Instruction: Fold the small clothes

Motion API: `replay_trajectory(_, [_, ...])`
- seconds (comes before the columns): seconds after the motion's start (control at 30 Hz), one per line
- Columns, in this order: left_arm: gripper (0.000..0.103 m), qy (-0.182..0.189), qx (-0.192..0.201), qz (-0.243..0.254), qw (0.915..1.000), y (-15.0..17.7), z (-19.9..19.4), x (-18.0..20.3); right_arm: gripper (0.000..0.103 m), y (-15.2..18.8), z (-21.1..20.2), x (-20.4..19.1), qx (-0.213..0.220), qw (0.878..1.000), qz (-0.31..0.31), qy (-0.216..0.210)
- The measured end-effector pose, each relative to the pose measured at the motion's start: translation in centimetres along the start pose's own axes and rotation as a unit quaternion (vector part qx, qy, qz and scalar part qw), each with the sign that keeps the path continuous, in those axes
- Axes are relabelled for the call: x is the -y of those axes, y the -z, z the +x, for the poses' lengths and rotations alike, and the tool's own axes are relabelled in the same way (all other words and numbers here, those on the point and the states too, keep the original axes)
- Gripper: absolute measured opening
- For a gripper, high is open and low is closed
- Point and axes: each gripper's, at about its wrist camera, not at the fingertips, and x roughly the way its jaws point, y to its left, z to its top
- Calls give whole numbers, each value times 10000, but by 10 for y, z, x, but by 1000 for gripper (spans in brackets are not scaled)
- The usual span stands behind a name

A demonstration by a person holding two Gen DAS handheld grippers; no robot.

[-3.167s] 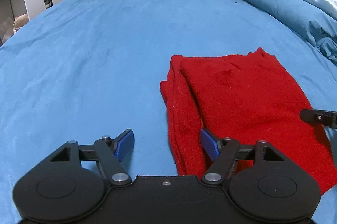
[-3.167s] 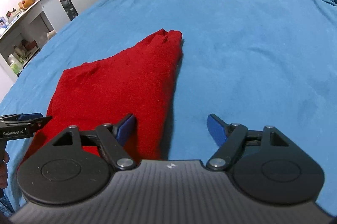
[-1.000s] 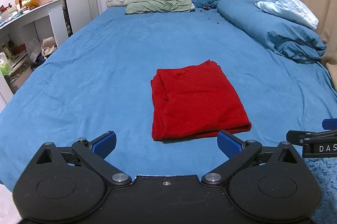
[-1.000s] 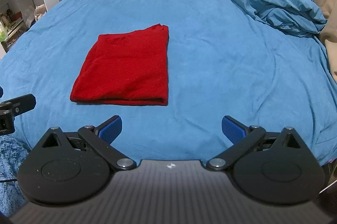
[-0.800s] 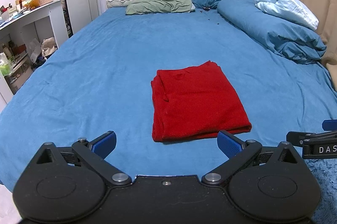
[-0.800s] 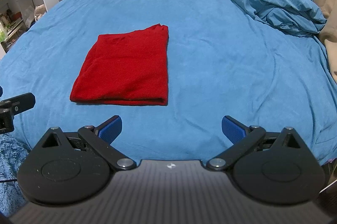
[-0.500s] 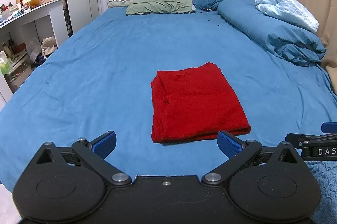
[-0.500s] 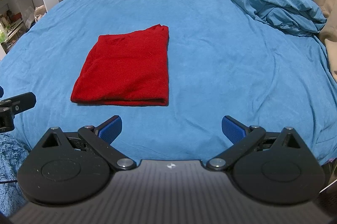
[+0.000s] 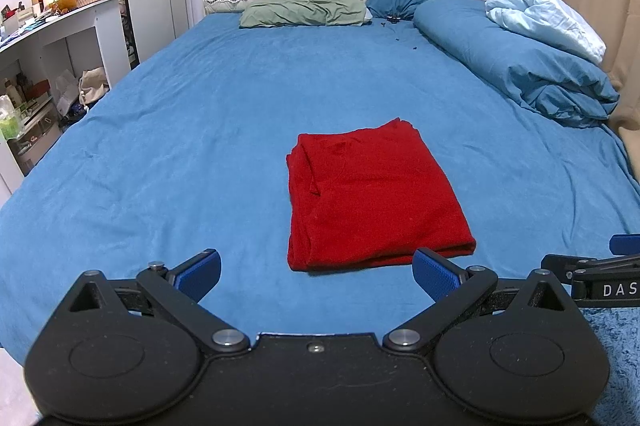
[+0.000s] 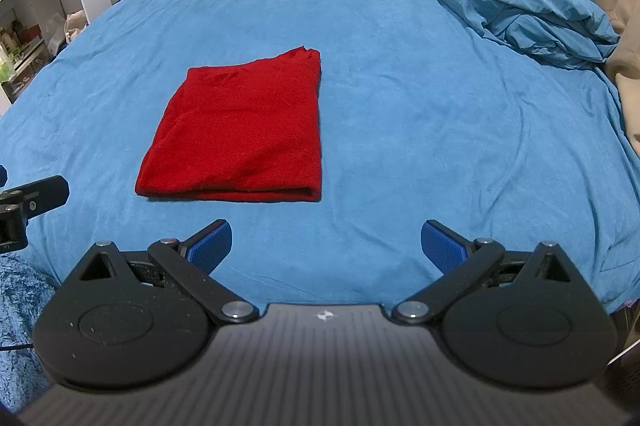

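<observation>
Left gripper [image 9: 316, 272] jaws spread, holding nothing, hanging off the near edge of the bed [image 9: 200, 129]. Red cloth [image 9: 372, 189] lies folded in 1 flat rectangle mid-bed, near edge. Right gripper [image 10: 326, 246] likewise spread and clear, so folding looks done.

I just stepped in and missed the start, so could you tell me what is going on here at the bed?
A person is folding small clothes with a handheld gripper in each hand. A red garment lies folded into a neat rectangle on the blue bedsheet. The left gripper and the right gripper both hang near the foot of the bed, short of the garment, jaws wide open and holding nothing. The fold looks finished.
</observation>
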Motion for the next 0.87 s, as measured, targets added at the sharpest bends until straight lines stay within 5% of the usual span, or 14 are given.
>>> replay_trajectory(0.87, [103, -73, 47, 60, 9999, 2, 4, 9, 103, -1, -1, -3, -2, 10000, 28, -15])
